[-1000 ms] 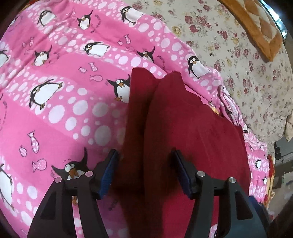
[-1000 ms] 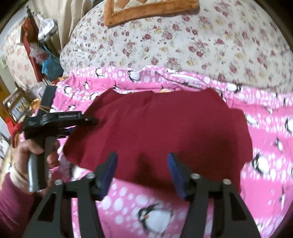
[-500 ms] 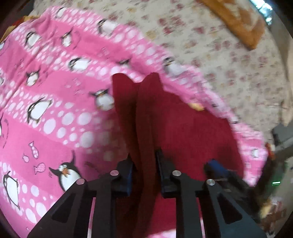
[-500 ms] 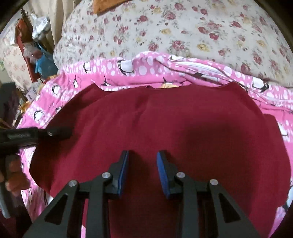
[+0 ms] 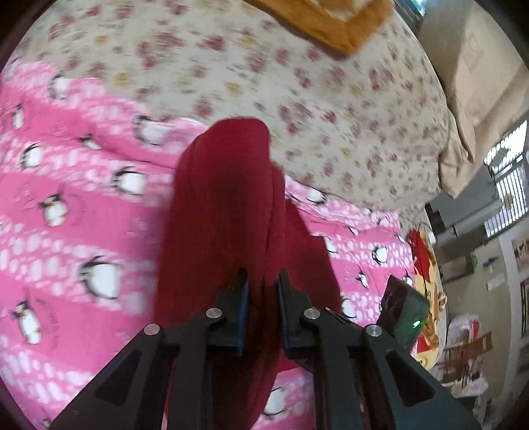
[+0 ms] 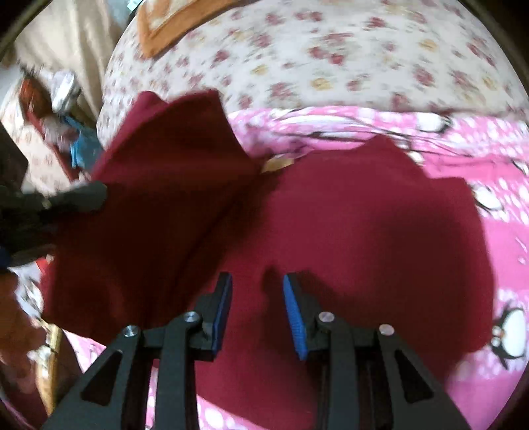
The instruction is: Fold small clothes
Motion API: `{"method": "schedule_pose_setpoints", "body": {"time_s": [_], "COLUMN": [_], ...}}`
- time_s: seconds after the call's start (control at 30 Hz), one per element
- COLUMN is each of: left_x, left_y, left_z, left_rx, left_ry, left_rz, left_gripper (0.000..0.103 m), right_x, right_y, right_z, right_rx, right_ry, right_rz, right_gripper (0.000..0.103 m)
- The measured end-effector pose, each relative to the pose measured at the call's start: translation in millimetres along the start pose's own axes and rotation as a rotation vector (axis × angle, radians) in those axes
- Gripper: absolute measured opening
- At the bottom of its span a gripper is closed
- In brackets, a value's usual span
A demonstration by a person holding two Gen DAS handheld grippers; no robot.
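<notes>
A dark red garment [image 5: 224, 205] lies on a pink penguin blanket [image 5: 82, 215]. My left gripper [image 5: 263, 278] is shut on one edge of it and holds that side raised, so the cloth hangs in a long fold ahead of the fingers. In the right wrist view the raised flap [image 6: 172, 158] leans over from the left, with the left gripper's fingers [image 6: 76, 198] at its edge. The rest of the garment [image 6: 347, 215] lies flat. My right gripper [image 6: 257, 281] is low over this flat part, its jaws opening, blue pads apart, red cloth showing between them.
A floral bedsheet [image 5: 297, 99] covers the bed beyond the blanket, with an orange cushion [image 5: 330, 23] at the far side. The bed edge and room clutter [image 5: 463, 347] are on the right. A hand [image 6: 13, 314] shows at the lower left of the right wrist view.
The left gripper shut on the garment's edge and lifted it up and over towards the middle. The right gripper moved in low over the garment, narrowed, then widened a little.
</notes>
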State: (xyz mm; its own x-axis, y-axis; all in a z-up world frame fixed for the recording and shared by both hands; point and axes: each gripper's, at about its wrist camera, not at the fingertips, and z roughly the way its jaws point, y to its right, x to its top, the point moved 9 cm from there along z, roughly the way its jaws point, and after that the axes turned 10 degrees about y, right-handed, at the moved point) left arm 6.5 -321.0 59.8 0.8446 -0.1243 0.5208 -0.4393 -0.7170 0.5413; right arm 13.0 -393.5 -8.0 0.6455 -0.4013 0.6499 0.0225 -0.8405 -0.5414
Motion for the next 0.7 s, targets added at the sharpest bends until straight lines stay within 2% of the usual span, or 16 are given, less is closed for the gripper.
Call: {"method": "schedule_pose_setpoints", "body": {"time_s": [0.1, 0.17, 0.27, 0.33, 0.43, 0.5, 0.6, 0.7], "left_x": [-12.4, -23.0, -39.1, -46.7, -50.2, -48.0, -46.4, -52.7], "left_y": [25.0, 35.3, 30.8, 29.8, 34.3, 37.4, 38.7, 22.5], "left_z": [29.6, 49.1, 69.5, 71.3, 53.7, 36.8, 7.1, -16.8], "left_rx": [-0.019, -0.005, 0.032, 0.022, 0.001, -0.009, -0.006, 0.021], "left_ry": [-0.047, -0.075, -0.113, -0.13, -0.117, -0.091, -0.048, -0.008], "left_rz": [0.021, 0.046, 0.039, 0.039, 0.054, 0.08, 0.126, 0.133], "left_gripper": [0.0, 0.0, 0.0, 0.0, 0.0, 0.0, 0.008, 0.01], "right_x": [10.2, 13.3, 9.9, 7.3, 5.7, 8.2, 14.4, 18.4], "right_y": [26.5, 43.7, 63.9, 69.0, 68.9, 65.7, 53.1, 42.2], "right_z": [-15.2, -20.3, -19.3, -19.1, -21.1, -21.0, -19.2, -11.3], "right_rx": [0.027, 0.042, 0.11, 0.152, 0.2, 0.217, 0.249, 0.253], "right_ry": [0.018, 0.026, 0.018, 0.022, 0.038, 0.041, 0.039, 0.028], "right_rz": [0.101, 0.176, 0.303, 0.359, 0.396, 0.412, 0.42, 0.416], "right_gripper": [0.046, 0.051, 0.052, 0.052, 0.053, 0.061, 0.074, 0.08]}}
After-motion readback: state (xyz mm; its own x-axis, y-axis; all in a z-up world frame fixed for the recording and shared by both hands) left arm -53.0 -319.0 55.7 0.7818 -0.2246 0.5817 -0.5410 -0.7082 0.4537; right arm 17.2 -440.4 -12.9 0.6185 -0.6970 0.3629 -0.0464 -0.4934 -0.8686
